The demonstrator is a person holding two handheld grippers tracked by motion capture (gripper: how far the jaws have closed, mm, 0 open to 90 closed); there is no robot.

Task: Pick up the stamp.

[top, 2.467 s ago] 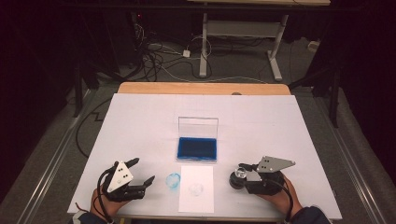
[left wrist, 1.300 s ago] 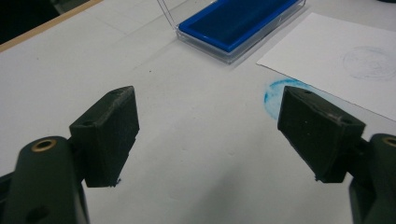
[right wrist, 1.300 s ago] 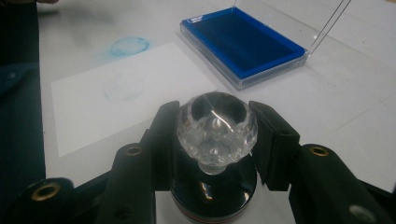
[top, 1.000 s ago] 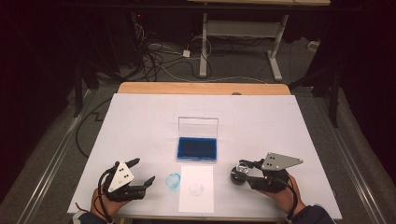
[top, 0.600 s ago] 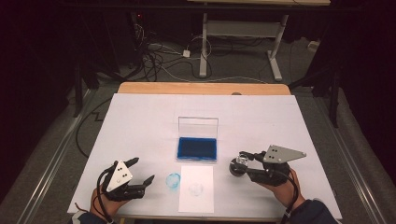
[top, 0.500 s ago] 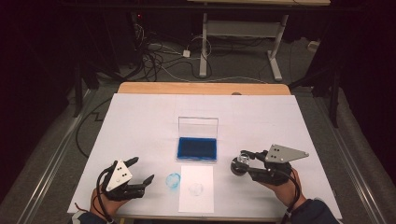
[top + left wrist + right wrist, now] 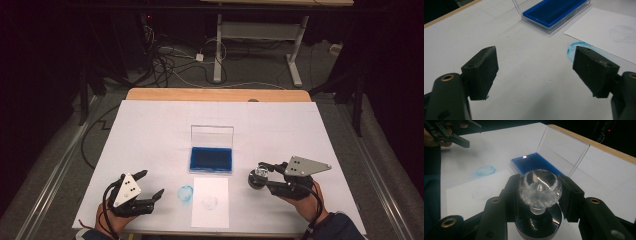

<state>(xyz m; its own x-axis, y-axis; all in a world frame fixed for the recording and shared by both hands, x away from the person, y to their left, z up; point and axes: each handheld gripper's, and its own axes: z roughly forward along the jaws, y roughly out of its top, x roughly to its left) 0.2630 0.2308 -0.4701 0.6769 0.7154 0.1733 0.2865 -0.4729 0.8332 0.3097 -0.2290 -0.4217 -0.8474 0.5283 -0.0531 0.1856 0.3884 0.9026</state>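
Clear faceted glass forms the knob of the stamp [image 7: 539, 187] that our right tongs [image 7: 539, 195] pinch, one black pad pressed against each side of the knob, with the stamp's round dark base just under it. From the high view we see the right tongs [image 7: 265, 175] near the table's front right, holding the stamp [image 7: 258, 176] just right of the blue ink pad [image 7: 210, 159], whose clear lid [image 7: 212, 136] stands raised at its far edge. In the right gripper view the ink pad [image 7: 534, 163] lies beyond the knob, its lid [image 7: 564, 151] tilted back. A white sheet of paper [image 7: 210, 201] lies in front of the ink pad, near the table's front edge, and carries a faint round print [image 7: 209, 202]. Just left of the sheet a blue ring mark [image 7: 185, 193] sits on the white table [image 7: 150, 130] cover. Our left tongs [image 7: 150, 186] rest at the front left, spread wide with nothing between them; in the left gripper view their two pads stand far apart over bare table [image 7: 529, 82], the blue ring mark [image 7: 574, 48] just beyond the right-hand pad and the ink pad [image 7: 554, 12] farther off.
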